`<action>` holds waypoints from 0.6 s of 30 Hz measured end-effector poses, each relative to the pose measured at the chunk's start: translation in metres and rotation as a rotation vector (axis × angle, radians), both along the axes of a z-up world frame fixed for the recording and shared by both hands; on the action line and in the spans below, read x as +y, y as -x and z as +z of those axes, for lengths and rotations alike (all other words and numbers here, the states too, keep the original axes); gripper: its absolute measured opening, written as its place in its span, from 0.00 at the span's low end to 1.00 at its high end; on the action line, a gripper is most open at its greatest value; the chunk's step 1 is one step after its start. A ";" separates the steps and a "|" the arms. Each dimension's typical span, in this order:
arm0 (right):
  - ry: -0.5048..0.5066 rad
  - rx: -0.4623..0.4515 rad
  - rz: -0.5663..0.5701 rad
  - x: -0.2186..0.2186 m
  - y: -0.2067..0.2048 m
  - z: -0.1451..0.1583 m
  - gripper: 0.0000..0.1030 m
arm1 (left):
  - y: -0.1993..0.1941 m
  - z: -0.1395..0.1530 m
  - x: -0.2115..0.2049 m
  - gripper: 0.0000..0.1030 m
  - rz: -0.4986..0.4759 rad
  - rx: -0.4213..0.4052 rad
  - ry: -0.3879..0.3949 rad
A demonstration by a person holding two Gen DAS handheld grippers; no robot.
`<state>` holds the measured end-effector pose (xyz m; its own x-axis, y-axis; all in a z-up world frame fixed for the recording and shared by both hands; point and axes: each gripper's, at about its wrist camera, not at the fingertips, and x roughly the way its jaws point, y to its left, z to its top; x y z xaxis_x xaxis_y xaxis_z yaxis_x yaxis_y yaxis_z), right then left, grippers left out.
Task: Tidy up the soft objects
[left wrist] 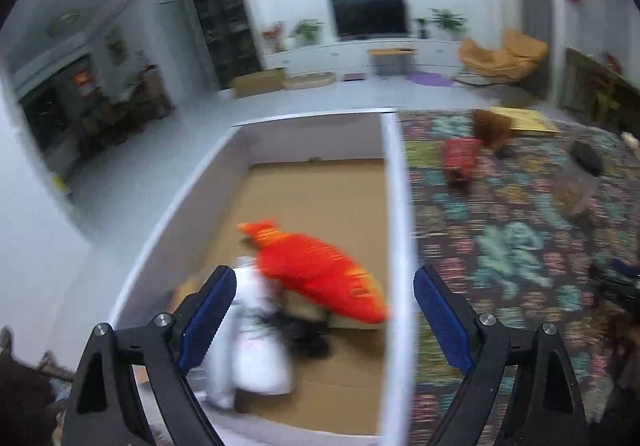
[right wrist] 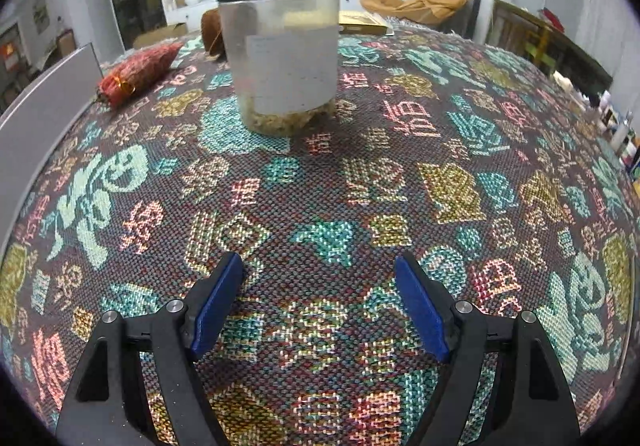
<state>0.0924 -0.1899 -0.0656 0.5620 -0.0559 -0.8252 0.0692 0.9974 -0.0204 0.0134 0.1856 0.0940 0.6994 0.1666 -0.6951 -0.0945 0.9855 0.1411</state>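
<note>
Below the open left tool (left wrist: pixel 324 310), an orange plush (left wrist: pixel 320 270) lies in the box (left wrist: pixel 394 206).

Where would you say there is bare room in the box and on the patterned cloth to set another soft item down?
In the box, the far cardboard floor behind the orange plush is free; the near end is crowded by that plush, a white toy and something dark. On the patterned cloth, the wide stretch between the right gripper and the clear jar is bare.
</note>
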 end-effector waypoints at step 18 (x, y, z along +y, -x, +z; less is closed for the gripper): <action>-0.011 0.005 -0.005 -0.002 -0.002 -0.003 0.84 | -0.272 -0.087 -0.155 0.88 -0.225 0.320 0.072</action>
<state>0.0943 -0.1922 -0.0691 0.5580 -0.0498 -0.8284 0.0743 0.9972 -0.0100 0.2850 0.0310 0.0065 0.4592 -0.0228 -0.8880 0.1621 0.9850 0.0586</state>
